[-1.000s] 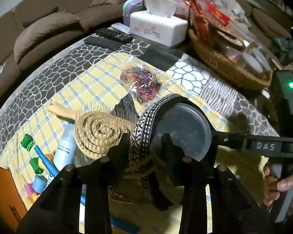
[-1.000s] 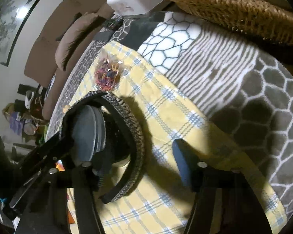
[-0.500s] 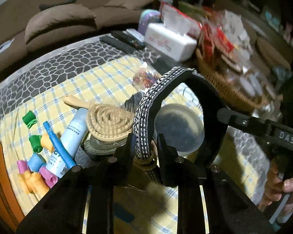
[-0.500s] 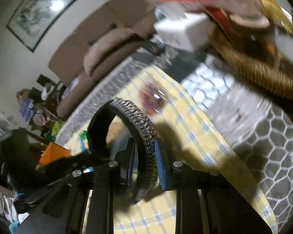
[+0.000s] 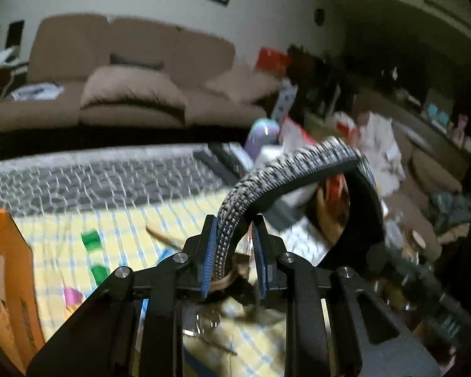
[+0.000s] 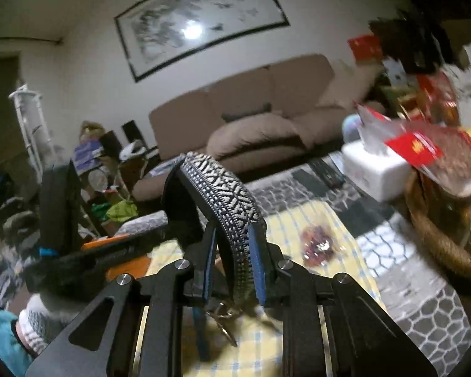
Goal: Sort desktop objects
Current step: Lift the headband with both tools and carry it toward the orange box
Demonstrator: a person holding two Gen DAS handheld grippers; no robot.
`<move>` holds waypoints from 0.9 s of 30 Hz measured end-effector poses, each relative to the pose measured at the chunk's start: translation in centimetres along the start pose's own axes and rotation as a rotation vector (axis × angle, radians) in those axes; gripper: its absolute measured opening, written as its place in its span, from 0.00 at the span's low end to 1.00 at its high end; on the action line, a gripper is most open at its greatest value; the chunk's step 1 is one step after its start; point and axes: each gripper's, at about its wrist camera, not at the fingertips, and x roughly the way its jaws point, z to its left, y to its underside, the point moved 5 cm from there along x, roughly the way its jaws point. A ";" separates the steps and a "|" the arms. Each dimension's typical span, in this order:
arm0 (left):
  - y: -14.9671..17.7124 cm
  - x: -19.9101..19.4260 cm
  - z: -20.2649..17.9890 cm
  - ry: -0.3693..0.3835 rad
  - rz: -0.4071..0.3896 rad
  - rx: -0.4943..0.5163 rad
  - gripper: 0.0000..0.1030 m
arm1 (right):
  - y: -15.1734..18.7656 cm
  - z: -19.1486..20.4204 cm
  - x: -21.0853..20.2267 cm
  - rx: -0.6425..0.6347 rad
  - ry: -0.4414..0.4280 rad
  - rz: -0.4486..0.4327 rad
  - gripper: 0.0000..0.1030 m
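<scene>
Woven black-and-white fabric covers the headband, which is lifted above the table and pinched at both of its ends. The left gripper is closed on one end, its blue-edged pads pressing the patterned band from either side, and from there the band rises out of the claw and arches up and over to the right. The right gripper is clamped on the other end in the same way, the band climbing out between its fingers and curving away to the left, where the left gripper's dark body shows, blurred. A small metal clip dangles just below the right claw. Beneath both claws lies the yellow checked cloth, spread on a grey patterned table cover. An orange box stands at the cloth's near left corner, with green hair rollers beside it. A bag of coloured hair ties rests toward the cloth's far edge, short of the white tissue box and the wicker basket.
</scene>
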 end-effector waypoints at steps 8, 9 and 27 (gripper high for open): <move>-2.6 -2.7 -0.6 0.009 -0.057 0.053 0.20 | -1.0 0.7 -0.8 -0.004 -0.019 -0.055 0.21; -2.7 -3.2 -0.8 0.009 -0.067 0.054 0.20 | -1.2 0.9 -1.1 0.002 -0.025 -0.063 0.21; 2.1 0.9 1.8 -0.280 0.051 0.311 0.25 | 6.7 3.0 6.7 -0.003 -0.010 0.233 0.19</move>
